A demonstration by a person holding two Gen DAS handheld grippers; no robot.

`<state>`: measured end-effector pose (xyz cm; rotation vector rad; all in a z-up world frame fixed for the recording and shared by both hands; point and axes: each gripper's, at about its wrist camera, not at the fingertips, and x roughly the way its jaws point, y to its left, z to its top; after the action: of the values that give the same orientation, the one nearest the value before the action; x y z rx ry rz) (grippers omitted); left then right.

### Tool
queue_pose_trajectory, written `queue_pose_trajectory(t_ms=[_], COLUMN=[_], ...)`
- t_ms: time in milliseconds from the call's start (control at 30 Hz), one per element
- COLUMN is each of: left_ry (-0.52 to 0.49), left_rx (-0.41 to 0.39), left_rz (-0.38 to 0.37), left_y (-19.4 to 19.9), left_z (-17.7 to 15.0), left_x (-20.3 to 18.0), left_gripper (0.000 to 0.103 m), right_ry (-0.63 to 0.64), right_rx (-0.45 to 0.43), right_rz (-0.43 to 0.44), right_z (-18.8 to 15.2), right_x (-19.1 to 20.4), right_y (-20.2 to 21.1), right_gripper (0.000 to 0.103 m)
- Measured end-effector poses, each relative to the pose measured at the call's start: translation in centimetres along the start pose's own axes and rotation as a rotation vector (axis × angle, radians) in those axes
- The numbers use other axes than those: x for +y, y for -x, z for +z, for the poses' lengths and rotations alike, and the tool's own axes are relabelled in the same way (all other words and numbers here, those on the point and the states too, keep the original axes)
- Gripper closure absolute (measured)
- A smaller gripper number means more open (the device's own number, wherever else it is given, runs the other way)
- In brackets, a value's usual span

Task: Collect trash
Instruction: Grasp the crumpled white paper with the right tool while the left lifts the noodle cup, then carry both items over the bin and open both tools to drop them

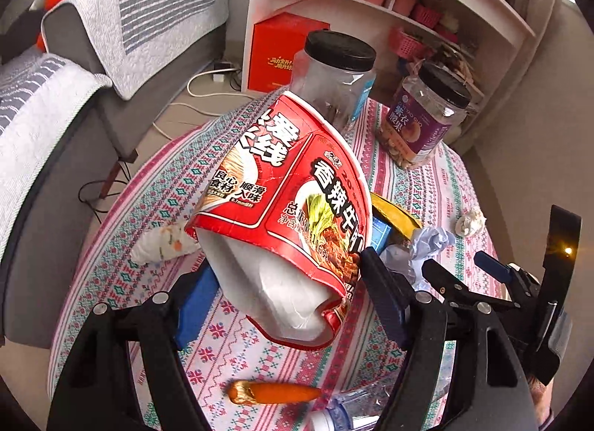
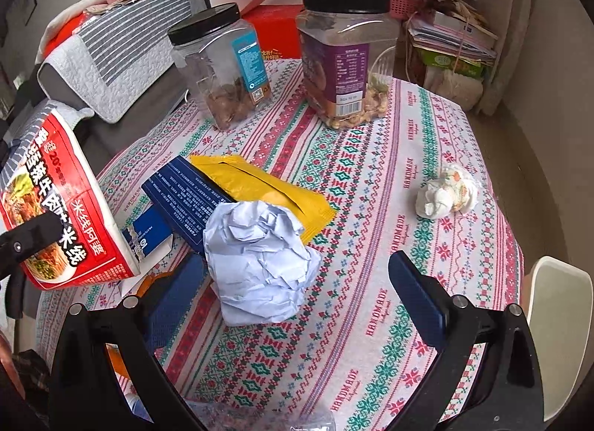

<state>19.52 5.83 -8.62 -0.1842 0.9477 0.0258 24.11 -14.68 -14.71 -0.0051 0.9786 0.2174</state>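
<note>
Left gripper (image 1: 286, 282): clamped on a crushed red noodle cup (image 1: 293, 200), held tilted above the table (image 1: 156, 185).
Right gripper (image 2: 297, 282): jaws wide, a crumpled paper ball (image 2: 256, 260) between them, pads not pressing it.
Nearby: blue box (image 2: 182, 197), yellow packet (image 2: 267, 185), tissue wad (image 2: 445, 193).

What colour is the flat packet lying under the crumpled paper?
Yellow. The packet shows best in the right wrist view, partly under the crumpled paper.
</note>
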Motion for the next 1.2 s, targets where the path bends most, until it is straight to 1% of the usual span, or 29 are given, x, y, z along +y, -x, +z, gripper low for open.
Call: queue_pose_trajectory(t_ms=[100,200,267,300,333,367,400,433,567,867,1033,1200], left_ry=[-0.008,-0.011,-0.018,-0.021,-0.024,-0.026,-0.029,-0.032,-0.037,-0.027,-0.045,-0.067], left_rx=[0.005,0.014,0.012,0.011,0.011,0.009,0.007,0.002,-0.029,-0.079,-0.096,-0.109], left_rz=[0.013,0.014,0.025,0.029,0.033,0.036,0.039,0.042,0.058,0.057,0.051,0.048], left_y=[-0.8,-0.8,-0.9,-0.9,-1.0,-1.1,-1.0,-0.9,-0.3,1.3,1.9,2.4], left_z=[0.3,0.1,0.0,-0.1,-0.1,-0.2,-0.1,-0.3,-0.3,0.0,-0.5,-1.0], left_x=[0.2,0.5,0.5,0.4,0.3,0.3,0.3,0.3,0.5,0.1,-0.9,-2.0], left_gripper=[0.029,0.029,0.029,0.029,0.029,0.029,0.029,0.029,0.029,0.029,0.029,0.029], right_ry=[0.003,0.003,-0.017,-0.028,-0.034,-0.036,-0.038,-0.042,-0.033,-0.018,-0.023,-0.038], right_rx=[0.028,0.047,0.055,0.056,0.059,0.068,0.08,0.083,0.046,-0.069,-0.104,-0.119], right_rz=[0.013,0.011,0.018,0.026,0.035,0.046,0.065,0.068,0.071,0.081,0.075,0.062], right_z=[0.0,0.0,-0.1,-0.1,-0.1,-0.1,-0.1,-0.1,0.2,0.9,0.5,-0.1], right_x=[0.6,0.6,0.3,0.1,0.0,-0.1,-0.1,0.0,0.4,1.1,0.5,-0.7], right_y=[-1.2,-2.2,-2.8,-2.9,-3.1,-3.2,-3.4,-3.3,-1.7,3.3,5.3,6.5], right_gripper=[0.007,0.007,0.007,0.009,0.013,0.026,0.044,0.045,0.047,0.047,0.047,0.047])
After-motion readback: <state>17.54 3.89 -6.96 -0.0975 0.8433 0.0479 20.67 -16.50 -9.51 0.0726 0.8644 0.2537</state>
